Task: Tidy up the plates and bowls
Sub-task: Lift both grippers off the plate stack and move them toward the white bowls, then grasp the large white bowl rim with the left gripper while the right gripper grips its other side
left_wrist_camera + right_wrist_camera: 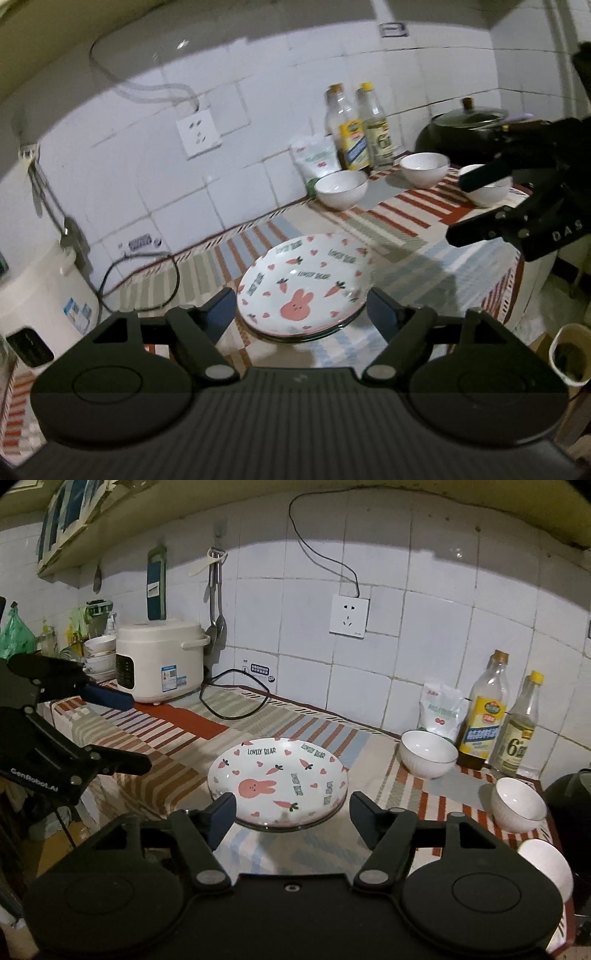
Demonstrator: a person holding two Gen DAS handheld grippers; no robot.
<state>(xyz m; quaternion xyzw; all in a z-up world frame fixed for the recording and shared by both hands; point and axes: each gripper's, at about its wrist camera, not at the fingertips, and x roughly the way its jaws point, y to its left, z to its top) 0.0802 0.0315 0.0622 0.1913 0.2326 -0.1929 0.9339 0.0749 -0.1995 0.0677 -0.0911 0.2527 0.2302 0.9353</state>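
Right wrist view: plate stack, one, mid-counter; white bowls, three; bottles, two. Left hand-held gripper and right hand-held gripper: both spread wide, holding nothing.

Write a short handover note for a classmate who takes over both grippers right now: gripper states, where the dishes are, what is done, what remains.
Left gripper: open, empty, over the near rim of the plates.
Right gripper: open, empty, also facing the plates.
Plates: stacked mid-counter, rabbit plate on top.
Bowls: three white ones apart near the bottles: first bowl, second bowl, third bowl.
Done: plates stacked.
Left: gather the bowls.
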